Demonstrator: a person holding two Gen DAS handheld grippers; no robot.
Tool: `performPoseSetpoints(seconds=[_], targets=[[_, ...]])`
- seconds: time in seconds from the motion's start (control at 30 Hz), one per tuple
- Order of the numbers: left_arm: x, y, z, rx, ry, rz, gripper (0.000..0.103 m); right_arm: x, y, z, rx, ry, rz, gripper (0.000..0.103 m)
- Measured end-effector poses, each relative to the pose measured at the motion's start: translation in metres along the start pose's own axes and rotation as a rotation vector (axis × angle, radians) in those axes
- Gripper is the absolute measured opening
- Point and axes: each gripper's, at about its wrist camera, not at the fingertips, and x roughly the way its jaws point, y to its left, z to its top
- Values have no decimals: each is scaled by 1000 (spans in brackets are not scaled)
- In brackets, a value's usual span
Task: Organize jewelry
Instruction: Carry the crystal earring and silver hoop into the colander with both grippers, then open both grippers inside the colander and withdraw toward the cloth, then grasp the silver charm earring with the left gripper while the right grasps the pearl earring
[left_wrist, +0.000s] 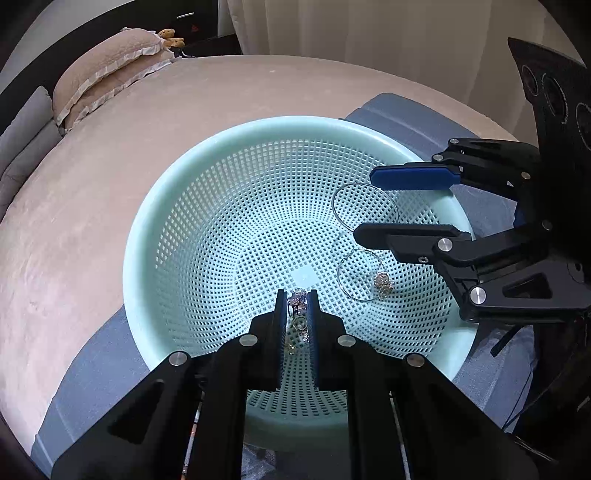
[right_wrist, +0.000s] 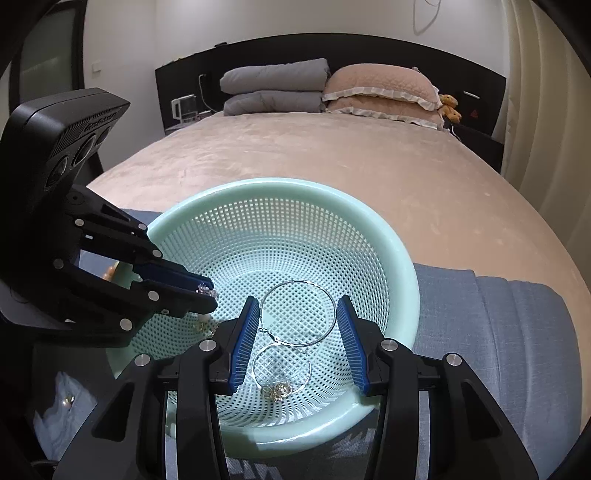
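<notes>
A mint-green mesh basket sits on a blue cloth on the bed. My left gripper is shut on a beaded jewelry piece with pale stones, just above the basket floor. A thin chain part hangs between the fingers. My right gripper is open above a large silver hoop. A second hoop lies nearer, beside a small gold charm cluster.
The blue cloth lies under the basket on a beige bedspread. Pillows and a folded grey quilt lie at the headboard. A small jewelry piece lies on the cloth left of the basket.
</notes>
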Motion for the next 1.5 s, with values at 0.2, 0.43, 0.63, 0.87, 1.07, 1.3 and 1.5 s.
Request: performPoseSetpoints(seconds=[0.2, 0.43, 0.63, 0.87, 1.07, 1.3, 1.5], targets=[[-9, 4, -1, -8, -13, 33, 46, -16, -7, 4, 46, -75, -19, 64], [-45, 0, -9, 4, -88, 121, 94, -44, -23, 12, 150, -183, -50, 86], [-72, -1, -20, -6, -86, 165, 96, -63, -16, 16, 164, -197, -50, 86], [-102, -5, -42, -28, -73, 213, 96, -98, 10, 24, 99, -227, -46, 87], [-125, 3, -78, -83, -66, 240, 97, -117, 45, 15, 32, -227, 6, 87], [-131, 13, -119, -151, -24, 252, 97, -106, 88, -1, -37, -172, 88, 87], [-124, 25, -142, -204, -3, 273, 97, -96, 128, -22, -163, -180, 159, 87]])
